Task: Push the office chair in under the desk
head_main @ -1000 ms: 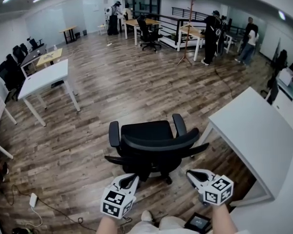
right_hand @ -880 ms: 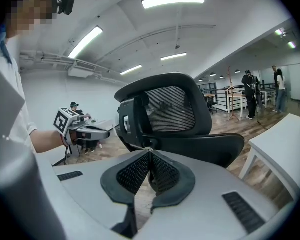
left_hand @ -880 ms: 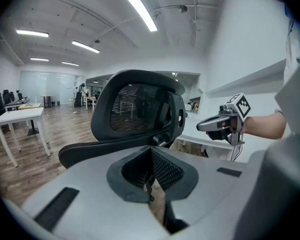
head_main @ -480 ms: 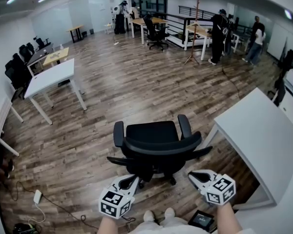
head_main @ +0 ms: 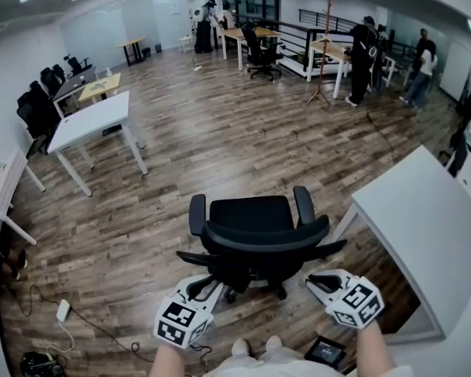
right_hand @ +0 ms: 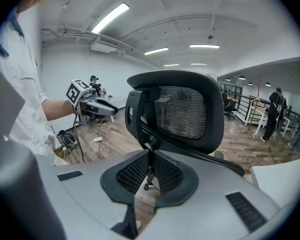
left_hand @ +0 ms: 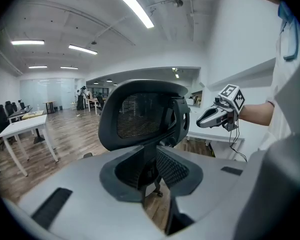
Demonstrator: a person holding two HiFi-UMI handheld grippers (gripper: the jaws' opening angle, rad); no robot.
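Office chair (head_main: 255,234) outside counter (head_main: 432,226) | left tongs (head_main: 206,283) just cracking open, empty | right tongs (head_main: 315,278) closed, empty | both behind backrest to push

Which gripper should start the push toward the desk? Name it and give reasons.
Left, probably. The left gripper sits behind the office chair on the side away from the desk, so it can shove toward it; the right gripper is on the desk's side. Left jaws have just been opening, nothing between.

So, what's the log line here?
office chair: not under desk | left gripper: jaws just opening, empty | right gripper: shut, empty
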